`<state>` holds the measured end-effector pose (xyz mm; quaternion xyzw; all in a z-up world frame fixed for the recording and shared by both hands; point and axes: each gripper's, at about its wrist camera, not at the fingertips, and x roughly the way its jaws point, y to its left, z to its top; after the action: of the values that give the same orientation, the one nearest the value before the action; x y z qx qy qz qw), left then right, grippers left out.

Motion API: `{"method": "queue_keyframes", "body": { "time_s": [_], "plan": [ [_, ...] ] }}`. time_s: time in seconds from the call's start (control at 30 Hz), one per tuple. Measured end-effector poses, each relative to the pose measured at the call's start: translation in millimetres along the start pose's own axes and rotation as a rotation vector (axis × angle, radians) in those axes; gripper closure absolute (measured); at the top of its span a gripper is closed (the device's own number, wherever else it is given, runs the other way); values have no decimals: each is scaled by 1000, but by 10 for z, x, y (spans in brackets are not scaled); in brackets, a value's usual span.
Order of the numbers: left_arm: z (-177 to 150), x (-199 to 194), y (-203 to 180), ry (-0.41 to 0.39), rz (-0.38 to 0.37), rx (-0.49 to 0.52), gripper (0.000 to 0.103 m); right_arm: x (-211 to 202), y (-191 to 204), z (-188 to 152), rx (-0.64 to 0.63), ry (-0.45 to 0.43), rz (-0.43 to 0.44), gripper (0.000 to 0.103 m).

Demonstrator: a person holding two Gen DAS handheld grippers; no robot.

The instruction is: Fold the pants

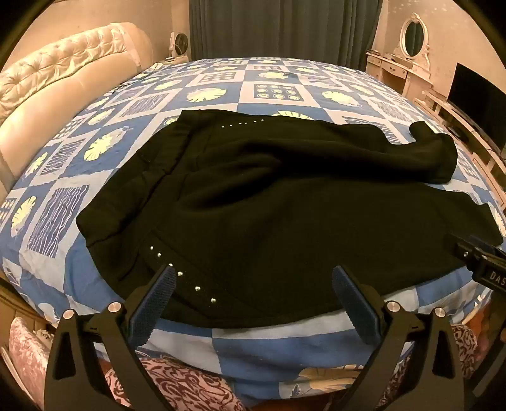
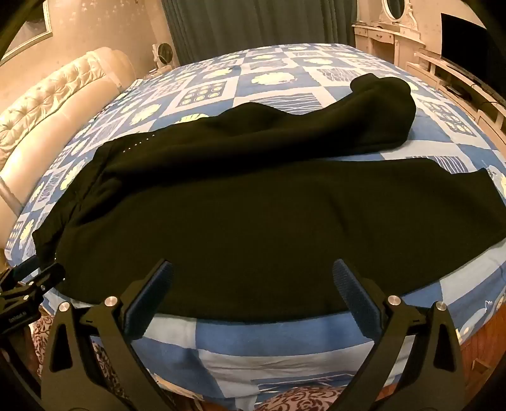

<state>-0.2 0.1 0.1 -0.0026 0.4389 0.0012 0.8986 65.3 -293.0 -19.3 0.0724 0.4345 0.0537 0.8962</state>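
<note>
Black pants [image 1: 268,202] lie spread across the bed, waistband to the left and both legs running right. Small metal studs [image 1: 177,272] line the pocket edges. The far leg ends in a bunched cuff [image 1: 433,148]. My left gripper [image 1: 253,275] hovers open over the near hip area, nothing between its fingers. In the right wrist view the same pants [image 2: 268,205] fill the middle, and my right gripper [image 2: 253,268] hangs open above the near leg by the bed's front edge. Each gripper shows at the edge of the other's view: the right one [image 1: 480,262], the left one [image 2: 28,284].
The bed carries a blue and white patterned sheet [image 1: 272,91] and has a tufted cream headboard [image 1: 47,82] at the left. A dressing table with an oval mirror [image 1: 411,41] and a dark screen [image 1: 474,88] stand at the right. Green curtains [image 1: 278,28] hang behind.
</note>
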Motion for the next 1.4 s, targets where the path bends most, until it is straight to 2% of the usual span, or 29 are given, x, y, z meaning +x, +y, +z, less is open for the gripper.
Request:
{"method": "queue_keyframes", "body": {
  "time_s": [0.27,0.47,0.63,0.7,0.73,0.77,0.87,1.03,1.1,1.2,1.27,1.3,1.4],
  "plan": [
    [-4,-5,-14,-9,3,12,4,17,29,-15,-4,11,11,2],
    [69,-43,-8,-38,-24,-4,4,7,49,-7,-11,17,28,2],
    [78,-6,36,-19,-11,-22,4,6,58,-7,-15,22,32,2],
    [103,19,71,-1,-31,-39,4,6,57,-6,-14,24,35,2],
    [102,72,53,59,-27,-30,4,8,55,-4,-14,26,35,2],
    [123,89,73,79,-41,-35,4,8,58,-6,-15,28,36,2],
    [209,35,203,54,-111,-92,4,8,68,5,-25,32,41,2],
    [586,-116,351,-80,-174,-25,4,-1,127,37,-75,39,55,2],
    [817,-57,457,-79,-236,-11,4,-5,159,55,-94,43,66,2],
    [1231,268,796,14,-453,-116,4,9,204,108,-118,51,84,2],
    [1442,464,974,39,-522,-170,4,23,235,148,-130,50,90,2],
    [1592,641,1098,59,-524,-190,4,49,250,186,-135,51,96,2],
    [1928,965,1274,47,-467,-136,4,134,266,296,-134,61,120,2]
  ]
}}
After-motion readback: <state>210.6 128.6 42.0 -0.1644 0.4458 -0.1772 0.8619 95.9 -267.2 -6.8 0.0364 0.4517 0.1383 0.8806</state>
